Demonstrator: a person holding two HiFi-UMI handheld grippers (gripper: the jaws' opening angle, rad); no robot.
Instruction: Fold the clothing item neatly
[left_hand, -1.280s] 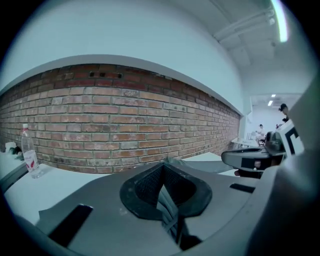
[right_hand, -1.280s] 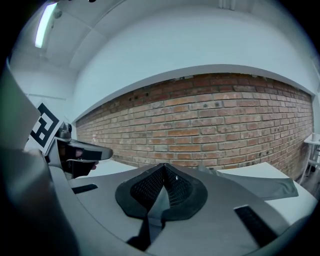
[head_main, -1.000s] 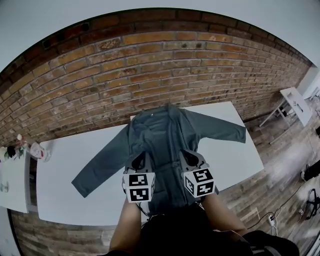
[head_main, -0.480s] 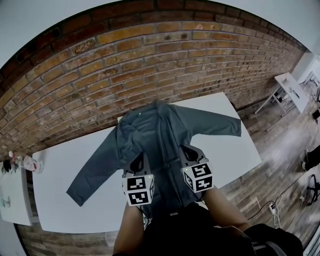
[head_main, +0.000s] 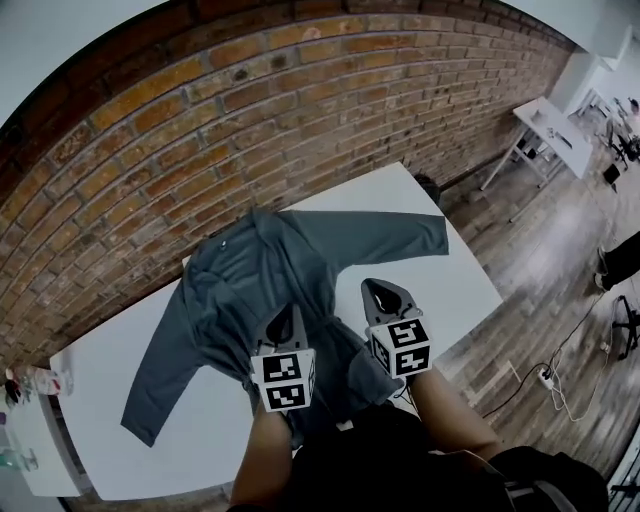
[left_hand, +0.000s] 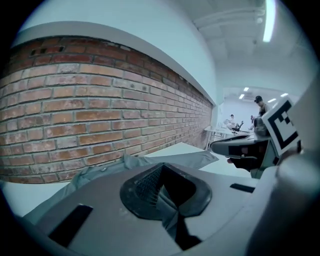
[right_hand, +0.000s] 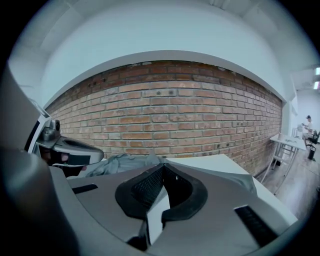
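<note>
both grippers are held out in front of the body, side by side but apart, pointing away and slightly down. the left gripper (head_main: 285, 316) has its jaws closed on a fold of the jacket (head_main: 262, 280). the right gripper (head_main: 385, 294) has its jaws closed too, with no cloth seen between them. the left arm (head_main: 258, 450) and right arm (head_main: 446, 416) are bare.

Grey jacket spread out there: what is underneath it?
The white table is under the grey jacket; its bare top shows on either side of the cloth. Whether anything smaller lies beneath is hidden by the fabric.
</note>
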